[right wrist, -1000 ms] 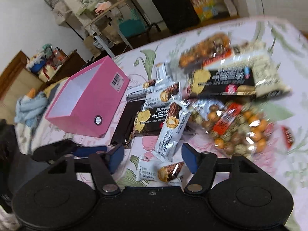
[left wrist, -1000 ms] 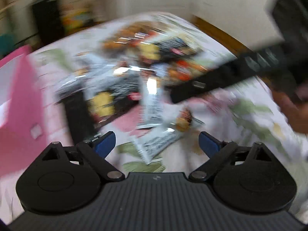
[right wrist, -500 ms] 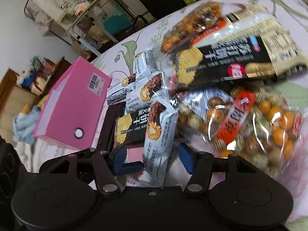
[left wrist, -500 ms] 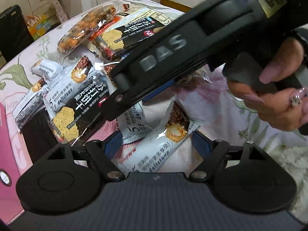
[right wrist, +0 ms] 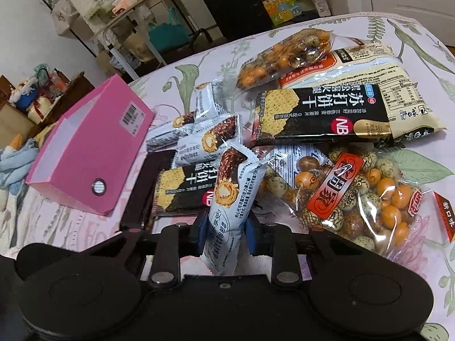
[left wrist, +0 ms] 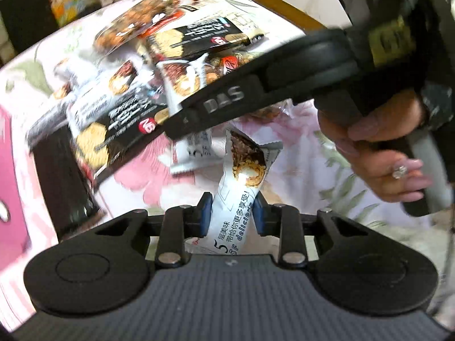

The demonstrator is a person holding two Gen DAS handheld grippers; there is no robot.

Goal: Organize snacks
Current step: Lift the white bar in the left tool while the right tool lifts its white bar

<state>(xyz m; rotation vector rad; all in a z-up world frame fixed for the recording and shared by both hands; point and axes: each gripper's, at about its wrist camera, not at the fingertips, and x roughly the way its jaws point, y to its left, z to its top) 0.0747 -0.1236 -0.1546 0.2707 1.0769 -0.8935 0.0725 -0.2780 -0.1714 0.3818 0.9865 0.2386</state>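
Left wrist view shows your left gripper [left wrist: 231,213] pinching a white snack bar [left wrist: 241,187] across its narrow width, low on the wrapper, so the printed end stands up and away from the blue pads [left wrist: 205,213]. The jaws have just been closing, and the bar now sits squeezed between them. Gripping near one end leaves most of the wrapper free, which should help you lower it end-first into a container.

Right wrist view shows the same arrangement on the other side: your right gripper [right wrist: 224,227] has also just been closing and now clamps a second snack bar [right wrist: 227,199] near its lower end, with the chocolate-printed top leaning over the pile. Your right hand [left wrist: 381,153] wraps the handle of that gripper, which crosses above the snacks in the left view.

Around the two bars lie more of the same bars [right wrist: 199,139], two black cracker packs [right wrist: 321,113], and clear bags of coated nuts [right wrist: 358,196], all loose and overlapping on the floral-covered bench [right wrist: 426,255]. To the left stands the pink box [right wrist: 91,147], tipped so its open side faces away from the pile; I judge it the likely destination, and both bars are well apart from it.
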